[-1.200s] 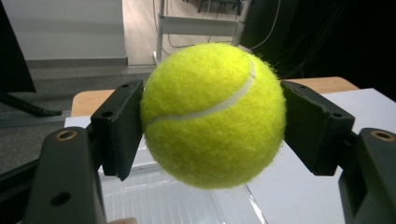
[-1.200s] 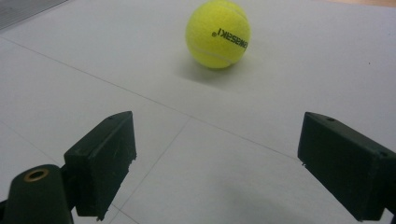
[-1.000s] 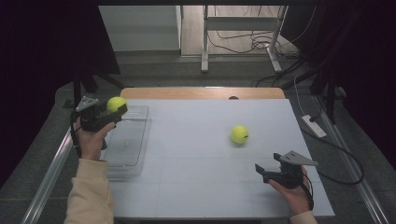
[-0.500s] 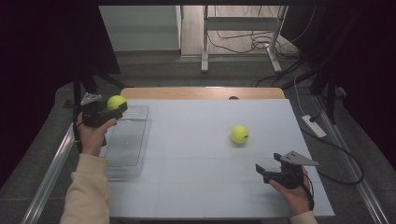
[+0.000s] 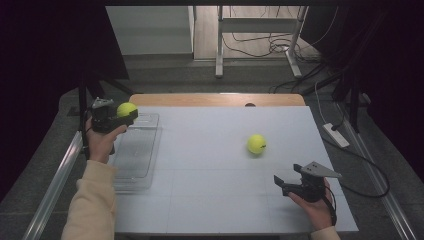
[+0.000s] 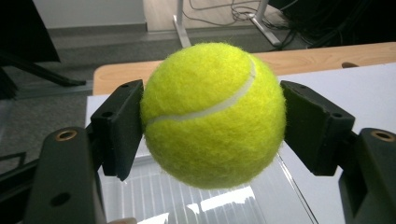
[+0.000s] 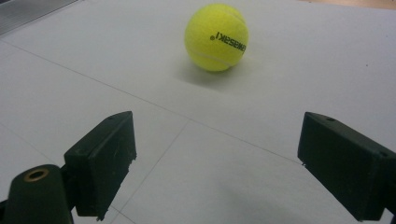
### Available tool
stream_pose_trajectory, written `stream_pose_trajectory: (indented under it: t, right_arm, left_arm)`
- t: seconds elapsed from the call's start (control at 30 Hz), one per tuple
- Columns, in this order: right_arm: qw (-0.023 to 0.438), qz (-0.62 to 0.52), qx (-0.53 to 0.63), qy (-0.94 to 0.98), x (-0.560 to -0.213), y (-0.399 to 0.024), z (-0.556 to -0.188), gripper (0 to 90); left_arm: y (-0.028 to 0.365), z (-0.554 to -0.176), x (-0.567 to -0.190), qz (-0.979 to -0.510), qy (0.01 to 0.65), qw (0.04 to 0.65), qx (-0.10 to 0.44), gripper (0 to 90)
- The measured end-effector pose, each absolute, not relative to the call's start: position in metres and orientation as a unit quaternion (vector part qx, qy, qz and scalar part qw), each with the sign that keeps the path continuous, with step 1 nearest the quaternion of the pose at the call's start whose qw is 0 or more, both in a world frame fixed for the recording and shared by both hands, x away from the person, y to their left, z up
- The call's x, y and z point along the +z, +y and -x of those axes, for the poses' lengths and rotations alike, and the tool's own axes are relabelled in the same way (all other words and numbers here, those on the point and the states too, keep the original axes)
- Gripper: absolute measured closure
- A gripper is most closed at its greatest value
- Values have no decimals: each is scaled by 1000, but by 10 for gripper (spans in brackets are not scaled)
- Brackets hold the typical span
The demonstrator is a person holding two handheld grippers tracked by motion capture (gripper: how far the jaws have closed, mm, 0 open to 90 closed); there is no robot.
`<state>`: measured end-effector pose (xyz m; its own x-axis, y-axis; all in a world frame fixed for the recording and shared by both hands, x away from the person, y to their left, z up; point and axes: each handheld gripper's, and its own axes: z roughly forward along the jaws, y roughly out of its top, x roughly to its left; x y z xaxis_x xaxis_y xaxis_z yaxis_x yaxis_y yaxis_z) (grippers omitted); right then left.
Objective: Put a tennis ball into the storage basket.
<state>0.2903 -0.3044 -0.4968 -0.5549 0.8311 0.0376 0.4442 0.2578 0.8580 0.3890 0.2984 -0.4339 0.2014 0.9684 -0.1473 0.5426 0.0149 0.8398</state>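
While the left gripper (image 5: pixel 125 114) squeezes one tennis ball (image 5: pixel 126 108), it has slid to the clear tray's (image 5: pixel 135 150) far corner; dropping it in looks next.

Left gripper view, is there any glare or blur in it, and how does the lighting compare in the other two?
Left gripper view: ball sharp, white glare on the clear tray below it, background soft. High view: table evenly lit, surroundings dark. Right gripper view: second ball casts a soft shadow; near jaws slightly blurred.
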Motion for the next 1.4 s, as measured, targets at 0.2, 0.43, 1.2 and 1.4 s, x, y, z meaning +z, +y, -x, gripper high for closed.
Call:
stream_pose_trajectory:
  t: [0.2, 0.43, 1.2, 1.4]
  right_arm:
    - [218, -419, 443, 762, -497, -304, -290, 117]
    - [218, -418, 442, 763, -498, -304, -291, 117]
    - [219, -419, 441, 763, -498, -304, -291, 118]
    - [217, -420, 441, 763, -498, -304, -291, 118]
  left_arm:
    - [301, -395, -440, -658, 585, 402, 252, 273]
    - [303, -399, -441, -667, 587, 383, 252, 273]
    - [304, -416, -460, -690, 603, 334, 221, 273]
    - [303, -419, -465, -692, 607, 324, 218, 272]
